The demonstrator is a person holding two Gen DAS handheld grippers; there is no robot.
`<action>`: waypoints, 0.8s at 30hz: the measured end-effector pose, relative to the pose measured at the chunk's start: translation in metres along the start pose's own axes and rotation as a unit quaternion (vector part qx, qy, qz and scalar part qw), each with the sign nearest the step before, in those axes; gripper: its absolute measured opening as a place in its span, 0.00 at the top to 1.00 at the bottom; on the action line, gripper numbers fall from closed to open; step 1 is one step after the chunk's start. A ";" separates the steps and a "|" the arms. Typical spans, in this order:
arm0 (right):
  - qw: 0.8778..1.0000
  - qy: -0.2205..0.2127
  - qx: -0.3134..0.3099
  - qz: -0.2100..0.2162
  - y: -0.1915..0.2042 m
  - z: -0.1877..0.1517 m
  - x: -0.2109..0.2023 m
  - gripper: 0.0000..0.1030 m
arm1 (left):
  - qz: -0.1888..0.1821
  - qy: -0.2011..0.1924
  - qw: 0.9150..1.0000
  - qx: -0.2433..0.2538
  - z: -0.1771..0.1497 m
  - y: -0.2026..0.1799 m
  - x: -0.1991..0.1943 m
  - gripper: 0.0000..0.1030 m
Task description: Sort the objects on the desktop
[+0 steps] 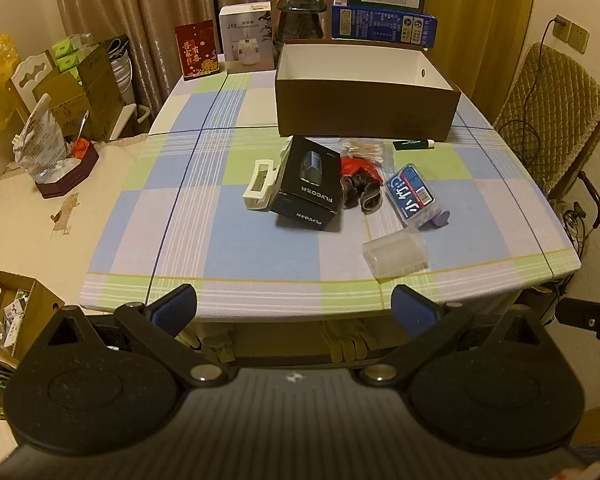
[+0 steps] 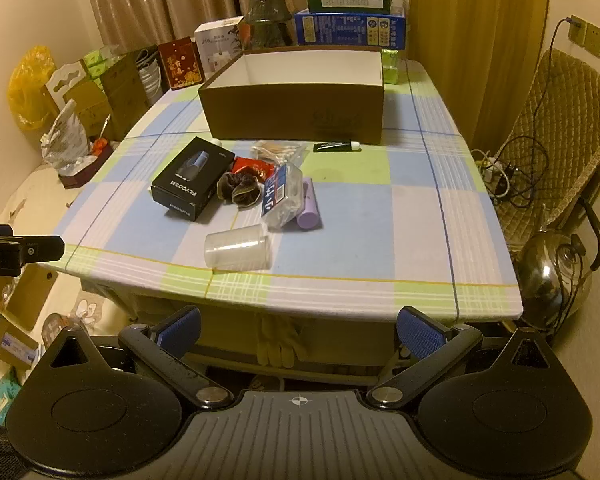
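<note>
A brown open box [image 1: 364, 108] [image 2: 296, 114] with a white inside stands at the back of the checked table. In front lie a black FLYCO box [image 1: 306, 184] [image 2: 192, 180], a white plastic holder [image 1: 260, 184], a dark scrunchie [image 1: 360, 194] [image 2: 239, 190], a red packet [image 2: 252, 168], a bag of cotton swabs [image 1: 364, 148] [image 2: 278, 148], a blue tissue pack [image 1: 410, 192] [image 2: 282, 194], a purple tube [image 2: 310, 204], a clear cup [image 1: 396, 256] [image 2: 238, 246] on its side and a dark green tube [image 1: 414, 144] [image 2: 336, 146]. My left gripper [image 1: 296, 308] and right gripper [image 2: 300, 330] are open and empty, before the table's front edge.
Boxes and a dark vase [image 1: 300, 8] stand behind the brown box. A cream-covered surface with a bag and a maroon tray [image 1: 66, 178] lies left of the table. A padded chair [image 2: 556, 120] with cables stands right. A kettle [image 2: 556, 280] sits on the floor.
</note>
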State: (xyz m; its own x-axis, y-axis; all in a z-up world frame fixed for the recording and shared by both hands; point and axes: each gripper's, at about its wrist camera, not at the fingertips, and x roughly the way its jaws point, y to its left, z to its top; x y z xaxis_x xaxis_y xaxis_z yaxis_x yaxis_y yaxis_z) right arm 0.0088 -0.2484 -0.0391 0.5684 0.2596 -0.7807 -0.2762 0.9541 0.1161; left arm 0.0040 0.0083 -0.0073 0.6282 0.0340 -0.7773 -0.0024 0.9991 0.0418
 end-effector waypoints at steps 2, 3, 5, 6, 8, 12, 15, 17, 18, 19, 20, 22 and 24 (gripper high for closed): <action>1.000 0.000 0.000 0.000 0.000 -0.001 0.000 0.02 | 0.000 0.000 1.000 0.000 0.000 0.000 0.000 0.01; 1.000 0.000 0.000 0.000 0.000 0.000 0.000 0.02 | 0.000 0.000 1.000 -0.001 0.001 0.001 0.000 0.01; 1.000 0.000 -0.001 0.000 0.000 0.000 0.001 0.02 | 0.000 0.001 1.000 -0.001 0.001 0.001 0.000 0.01; 1.000 0.000 0.000 0.000 0.000 0.000 0.001 0.02 | 0.000 0.001 1.000 -0.001 0.001 0.002 0.001 0.01; 1.000 0.001 -0.001 0.000 0.001 0.000 0.003 0.02 | 0.000 0.001 1.000 -0.002 0.001 0.002 0.001 0.01; 1.000 0.002 -0.002 0.001 0.002 0.001 0.005 0.02 | 0.001 0.003 1.000 -0.004 0.000 0.004 0.003 0.01; 1.000 0.003 -0.003 0.002 0.004 0.002 0.007 0.02 | 0.002 0.003 1.000 -0.004 0.000 0.004 0.003 0.01; 1.000 0.003 -0.004 0.002 0.005 0.002 0.008 0.02 | 0.001 0.003 1.000 -0.004 0.000 0.005 0.004 0.01; 1.000 0.003 -0.005 0.002 0.005 0.002 0.008 0.02 | 0.001 0.003 1.000 -0.004 0.000 0.004 0.003 0.01; 1.000 0.004 -0.005 0.003 0.005 0.002 0.008 0.02 | 0.001 0.003 1.000 -0.004 0.000 0.004 0.003 0.01; 1.000 0.004 -0.005 0.003 0.005 0.002 0.009 0.02 | 0.001 0.003 1.000 -0.004 0.000 0.004 0.003 0.01; 1.000 0.004 -0.005 0.003 0.005 0.002 0.009 0.02 | 0.001 0.002 1.000 -0.004 0.000 0.004 0.003 0.01; 1.000 0.004 -0.004 0.003 0.005 0.002 0.009 0.02 | 0.002 0.003 1.000 -0.004 0.000 0.005 0.003 0.01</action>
State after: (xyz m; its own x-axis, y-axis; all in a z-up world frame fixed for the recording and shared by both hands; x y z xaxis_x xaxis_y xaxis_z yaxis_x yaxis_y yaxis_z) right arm 0.0142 -0.2410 -0.0444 0.5602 0.2646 -0.7850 -0.2867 0.9510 0.1159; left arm 0.0057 0.0130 -0.0100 0.6234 0.0373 -0.7810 -0.0107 0.9992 0.0391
